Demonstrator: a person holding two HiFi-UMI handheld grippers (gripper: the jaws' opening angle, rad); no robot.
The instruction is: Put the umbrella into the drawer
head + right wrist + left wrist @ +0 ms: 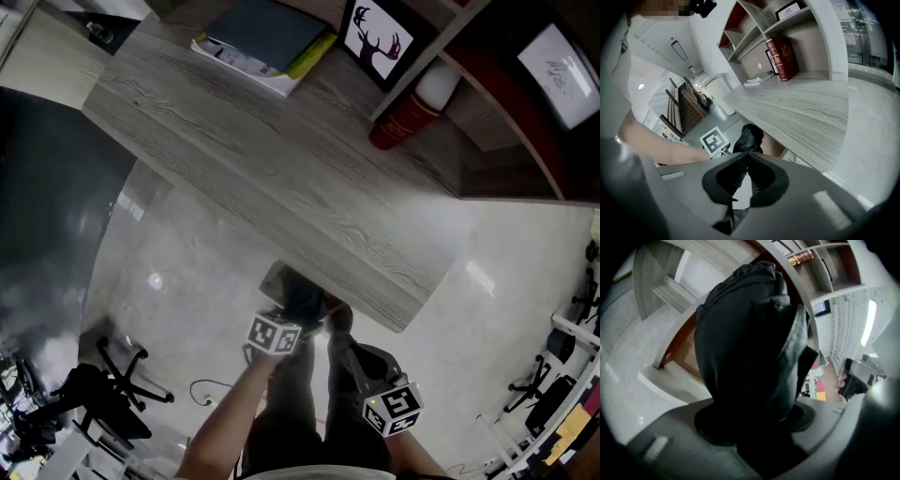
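Hanging off the near edge of the worktop (281,159), at 6 o'clock in the head view, a folded black umbrella (750,343) is held over the pale floor (187,262).

Left tongs (298,317): clamped on the umbrella. In the left gripper view the dark fabric bundle is seen rising from between the jaws and filling the centre. A marker cube (275,335) is carried at 7 o'clock of the umbrella.

Right tongs (339,323): jaws together, tips meeting. They are placed just beside the umbrella, at its 4 o'clock, and are pointed toward it. Whether it is touched cannot be told.

Worktop: grey wood grain, its surface bare toward the near edge.

Books (267,42): stacked flat at 12 o'clock on the worktop.

Deer picture (380,42): framed, stood at 1 o'clock.

Red cylinder (403,117): white-topped, stood at 2 o'clock, near the picture.

Chair (103,394): black, on the floor at 8 o'clock, well apart from the tongs.
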